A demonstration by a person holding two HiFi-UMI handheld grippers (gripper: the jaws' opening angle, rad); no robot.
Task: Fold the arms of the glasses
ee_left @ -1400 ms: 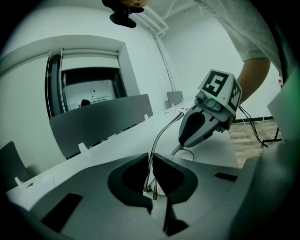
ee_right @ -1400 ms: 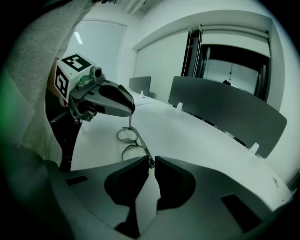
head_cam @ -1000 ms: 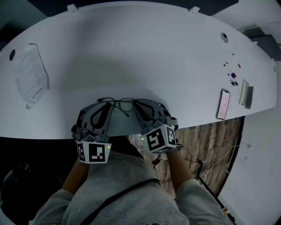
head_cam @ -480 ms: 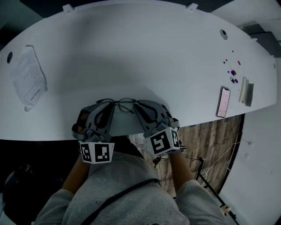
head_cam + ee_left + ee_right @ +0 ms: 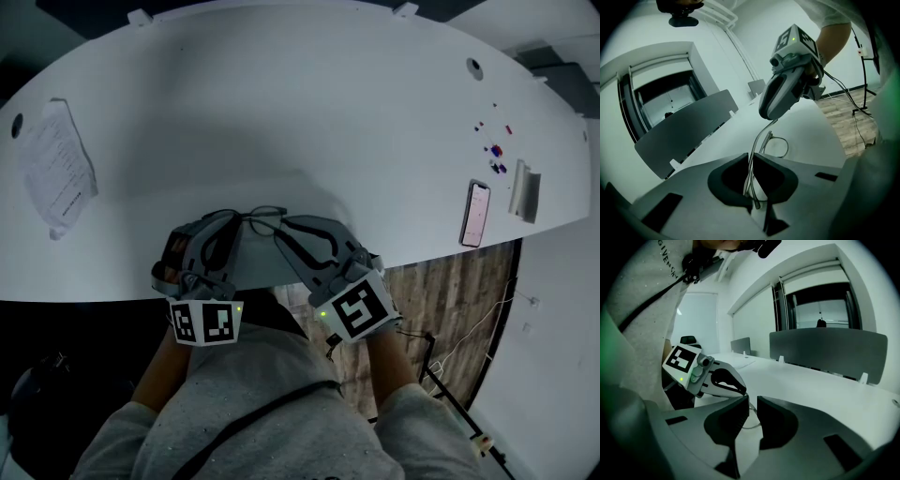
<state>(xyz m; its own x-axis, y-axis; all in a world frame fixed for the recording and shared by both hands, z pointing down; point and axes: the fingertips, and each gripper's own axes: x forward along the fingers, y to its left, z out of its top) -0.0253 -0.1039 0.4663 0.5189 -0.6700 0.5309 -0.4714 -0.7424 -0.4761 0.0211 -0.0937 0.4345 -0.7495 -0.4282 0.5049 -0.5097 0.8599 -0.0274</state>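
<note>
Thin wire-framed glasses (image 5: 265, 214) hang between my two grippers, just over the white table's (image 5: 328, 112) near edge. My left gripper (image 5: 236, 218) is shut on them: two thin wires pass between its pads (image 5: 751, 157) and one arm's end pokes out below. A lens (image 5: 777, 146) shows beyond those jaws. My right gripper (image 5: 281, 229) meets the frame from the other side. In the left gripper view the wire runs straight out of its tip (image 5: 768, 115). In its own view its jaws (image 5: 752, 401) stand a narrow gap apart, with the wire (image 5: 751, 423) at the left pad.
A phone (image 5: 476, 214) lies near the table's right edge, beside a grey block (image 5: 525, 192) and several small bits (image 5: 495, 155). A printed sheet (image 5: 58, 167) lies far left. The person's body is right behind the grippers, with wooden floor (image 5: 441, 300) to the right.
My right gripper has risen and rolled, its marker cube tipping outward. The glasses' arm that pointed back toward the person no longer shows. My left gripper has hardly moved.
</note>
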